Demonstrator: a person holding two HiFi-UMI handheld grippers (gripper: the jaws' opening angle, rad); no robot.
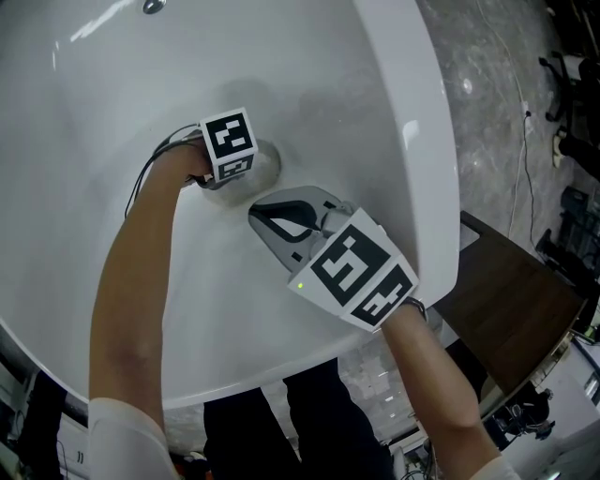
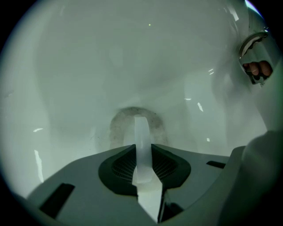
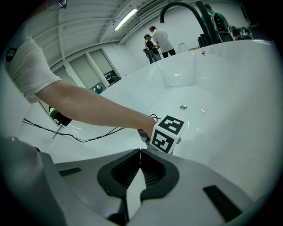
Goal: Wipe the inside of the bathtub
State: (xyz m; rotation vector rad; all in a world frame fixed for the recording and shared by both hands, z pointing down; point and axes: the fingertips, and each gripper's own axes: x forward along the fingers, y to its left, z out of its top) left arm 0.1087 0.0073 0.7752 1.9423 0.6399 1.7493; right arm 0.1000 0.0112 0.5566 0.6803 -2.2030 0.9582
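Observation:
The white bathtub [image 1: 103, 216] fills the head view. Deep inside it, my left gripper [image 1: 255, 163] is shut on a pale wiping cloth [image 1: 269, 161]; its marker cube [image 1: 229, 143] hides the jaws there. In the left gripper view the left gripper [image 2: 142, 146] pinches the cloth [image 2: 140, 132], which reaches a greyish round patch [image 2: 118, 126] on the tub wall [image 2: 132, 66]. My right gripper [image 1: 257, 215] hovers just right of the left one, shut on nothing. In its own view the right gripper [image 3: 139, 153] looks at the left cube [image 3: 166, 133] and forearm [image 3: 93, 108].
A metal fitting [image 1: 153, 6] sits high on the tub wall, the same fitting [image 3: 183, 107] lying beyond the cube. The wide tub rim [image 1: 427, 141] curves along the right, with marble floor [image 1: 506, 75] and a brown board [image 1: 506, 300] outside. A black faucet [image 3: 185, 9], cables [image 3: 88, 136] and people [image 3: 161, 39] are behind.

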